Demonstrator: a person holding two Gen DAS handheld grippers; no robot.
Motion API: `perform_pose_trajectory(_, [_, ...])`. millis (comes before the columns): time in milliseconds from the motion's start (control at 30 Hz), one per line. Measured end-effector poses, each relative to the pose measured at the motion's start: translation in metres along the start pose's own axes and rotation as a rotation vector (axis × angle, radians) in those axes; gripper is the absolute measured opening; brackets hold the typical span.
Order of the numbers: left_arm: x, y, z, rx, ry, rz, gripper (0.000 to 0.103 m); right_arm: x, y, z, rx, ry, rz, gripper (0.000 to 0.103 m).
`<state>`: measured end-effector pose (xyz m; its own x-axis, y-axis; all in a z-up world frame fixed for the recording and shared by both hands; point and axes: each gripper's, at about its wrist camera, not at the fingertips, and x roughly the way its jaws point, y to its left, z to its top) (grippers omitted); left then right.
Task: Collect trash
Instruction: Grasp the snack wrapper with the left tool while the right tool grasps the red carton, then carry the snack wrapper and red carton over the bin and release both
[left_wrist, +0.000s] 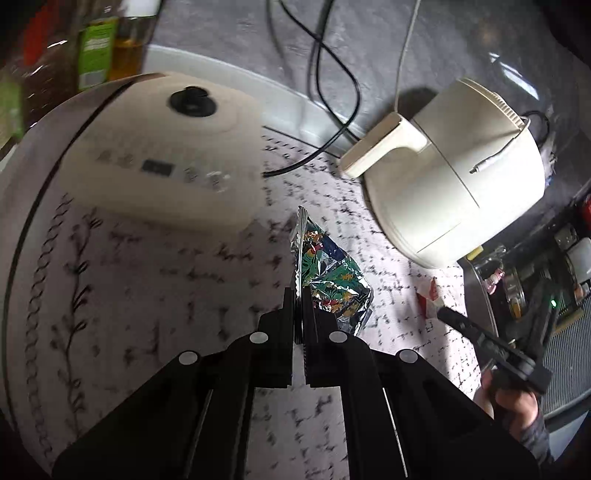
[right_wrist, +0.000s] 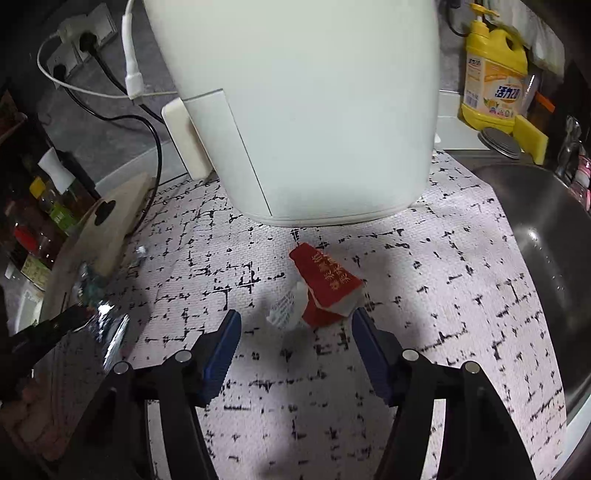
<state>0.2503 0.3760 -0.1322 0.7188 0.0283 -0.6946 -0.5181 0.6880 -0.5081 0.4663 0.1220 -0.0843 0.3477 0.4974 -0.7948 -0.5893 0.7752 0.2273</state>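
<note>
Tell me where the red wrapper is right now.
In the right wrist view the red wrapper lies on the patterned mat, just in front of the white appliance and between the open right tongs, with the sink to its right.

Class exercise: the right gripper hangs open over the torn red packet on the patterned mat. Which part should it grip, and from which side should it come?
Probably the crumpled lower end of the red packet, from above and the near side. That end bulges off the mat and lies nearest the right gripper; the white appliance blocks the far side.
</note>
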Motion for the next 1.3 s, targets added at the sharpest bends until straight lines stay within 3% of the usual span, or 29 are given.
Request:
perform_pose_trajectory(33, [-0.003, 0.0, -0.003, -0.003, -0.005, 0.006, 0.005, 0.005, 0.001, 0.0, -0.008, 0.005, -0.003, 0.049])
perform_pose_trajectory(67, [-0.007, 0.001, -0.005, -0.007, -0.013, 0.01, 0.005, 0.009, 0.001, 0.001, -0.016, 0.01, -0.007, 0.031])
perform_pose_trajectory(100, [-0.012, 0.002, -0.007, -0.014, -0.024, 0.012, 0.005, 0.012, 0.001, 0.001, -0.02, 0.017, -0.008, 0.023])
perform_pose_trajectory(233, [-0.03, 0.01, -0.023, -0.055, -0.06, 0.022, 0.005, 0.004, 0.001, -0.001, -0.034, -0.018, -0.009, 0.013])
perform_pose_trajectory(500, [-0.057, -0.007, -0.053, -0.048, -0.094, 0.041, 0.005, -0.043, -0.005, -0.036, -0.044, -0.041, 0.046, 0.012])
perform_pose_trajectory(700, [-0.079, -0.044, -0.087, -0.015, -0.118, 0.029, 0.005, -0.104, -0.04, -0.081, -0.014, -0.073, 0.074, 0.012])
perform_pose_trajectory(1000, [-0.102, -0.107, -0.151, 0.059, -0.081, -0.024, 0.005, -0.185, -0.099, -0.152, 0.057, -0.094, 0.059, 0.012])
perform_pose_trajectory(1300, [-0.113, -0.157, -0.216, 0.123, -0.027, -0.07, 0.005, -0.235, -0.149, -0.231, 0.114, -0.08, 0.04, 0.012])
